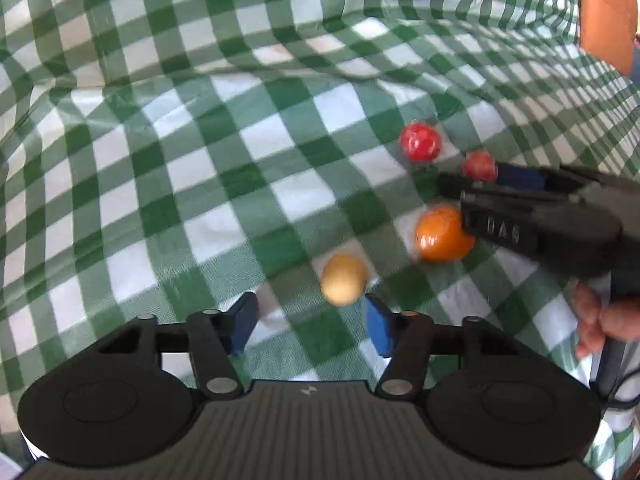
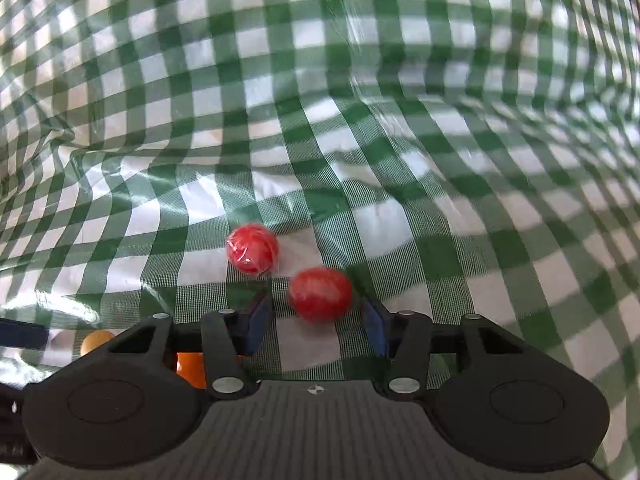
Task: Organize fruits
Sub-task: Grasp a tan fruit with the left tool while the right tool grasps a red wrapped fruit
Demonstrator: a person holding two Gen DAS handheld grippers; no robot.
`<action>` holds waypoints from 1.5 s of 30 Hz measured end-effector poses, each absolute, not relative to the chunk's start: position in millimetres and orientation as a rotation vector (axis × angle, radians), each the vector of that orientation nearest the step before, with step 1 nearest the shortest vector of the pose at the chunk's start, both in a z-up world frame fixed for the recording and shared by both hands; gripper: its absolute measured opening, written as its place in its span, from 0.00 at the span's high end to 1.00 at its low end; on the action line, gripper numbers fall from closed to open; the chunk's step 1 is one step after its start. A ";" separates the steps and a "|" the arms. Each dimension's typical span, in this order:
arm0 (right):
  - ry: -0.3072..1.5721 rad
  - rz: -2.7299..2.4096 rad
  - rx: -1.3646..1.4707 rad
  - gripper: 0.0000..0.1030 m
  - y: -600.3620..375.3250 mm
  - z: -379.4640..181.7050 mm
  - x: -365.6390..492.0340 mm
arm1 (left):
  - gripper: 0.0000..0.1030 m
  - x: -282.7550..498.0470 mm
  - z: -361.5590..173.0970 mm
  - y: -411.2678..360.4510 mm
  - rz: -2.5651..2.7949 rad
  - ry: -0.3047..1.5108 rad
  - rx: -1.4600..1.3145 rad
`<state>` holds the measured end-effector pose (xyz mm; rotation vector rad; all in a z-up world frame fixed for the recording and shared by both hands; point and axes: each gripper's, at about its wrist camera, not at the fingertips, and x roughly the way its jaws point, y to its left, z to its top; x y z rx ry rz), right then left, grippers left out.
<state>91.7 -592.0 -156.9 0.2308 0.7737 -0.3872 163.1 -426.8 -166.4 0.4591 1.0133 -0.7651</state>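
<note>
Several small round fruits lie on a green and white checked cloth (image 1: 200,168). In the left wrist view a tan fruit (image 1: 344,279) sits just ahead of my open left gripper (image 1: 312,320), near its right pad (image 1: 378,330). An orange fruit (image 1: 442,233) and two red fruits (image 1: 421,141) (image 1: 479,165) lie further right. My right gripper (image 1: 472,184) reaches in from the right beside the nearer red fruit. In the right wrist view my right gripper (image 2: 318,326) is open, with a red fruit (image 2: 320,294) just ahead between its pads. The other red fruit (image 2: 252,253) lies to its left.
The cloth is creased and rises in folds at the back (image 2: 320,80). A brown surface (image 1: 606,12) shows at the top right edge of the left wrist view. The orange fruit (image 2: 191,368) shows partly behind the right gripper's left linkage.
</note>
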 end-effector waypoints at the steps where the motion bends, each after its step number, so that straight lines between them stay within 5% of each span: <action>1: 0.766 -0.387 0.208 0.55 -588.9 -157.9 91.1 | 0.81 162.9 -165.7 -428.3 -0.796 1.008 0.456; 2: 0.758 -0.393 0.199 0.67 -590.2 -159.9 93.2 | 0.79 162.8 -164.3 -429.4 -0.810 1.016 0.459; 6: 0.763 -0.454 0.186 0.67 -589.5 -151.5 85.6 | 0.82 156.4 -148.6 -417.3 -0.798 1.003 0.441; 8: 0.744 -0.478 0.185 0.67 -588.0 -139.4 74.8 | 0.98 148.3 -134.0 -401.2 -0.798 0.995 0.435; 14: 0.666 -0.502 0.185 0.67 -551.1 -83.8 15.0 | 0.98 122.7 -92.2 -322.1 -0.771 0.993 0.322; 21: 0.708 -0.521 0.252 0.67 -502.9 -75.9 -31.3 | 0.93 114.2 -114.5 -281.4 -0.758 1.045 0.320; 24: 0.730 -0.531 0.310 0.67 -498.5 -81.8 -42.8 | 0.74 110.5 -123.7 -283.3 -0.782 1.061 0.334; 26: 0.733 -0.533 0.320 0.67 -497.7 -85.0 -46.7 | 0.39 107.3 -128.4 -292.0 -0.802 1.056 0.340; 30: 0.749 -0.540 0.354 0.67 -504.3 -94.1 -47.3 | 0.29 93.1 -145.1 -325.5 -0.862 1.045 0.420; 31: 0.751 -0.541 0.361 0.67 -506.3 -96.0 -47.1 | 0.31 89.2 -151.2 -333.7 -0.881 1.053 0.442; 33: 0.751 -0.545 0.370 0.67 -509.7 -99.7 -47.3 | 0.56 79.8 -163.9 -348.1 -0.906 1.056 0.507; 34: 0.752 -0.543 0.373 0.67 -511.3 -101.2 -47.2 | 0.61 73.7 -166.5 -351.6 -0.896 1.019 0.549; 35: 0.752 -0.542 0.377 0.67 -512.3 -102.7 -47.3 | 0.84 68.9 -165.6 -352.2 -0.908 0.997 0.563; 40: 0.756 -0.541 0.392 0.67 -514.9 -106.6 -49.7 | 0.98 66.4 -160.4 -341.8 -0.887 1.005 0.551; 43: 0.750 -0.536 0.388 0.67 -511.8 -104.7 -50.0 | 0.87 72.6 -152.5 -328.0 -0.885 1.028 0.479; 45: 0.745 -0.532 0.376 0.67 -507.6 -102.6 -51.0 | 0.51 76.7 -147.2 -314.7 -0.886 1.023 0.429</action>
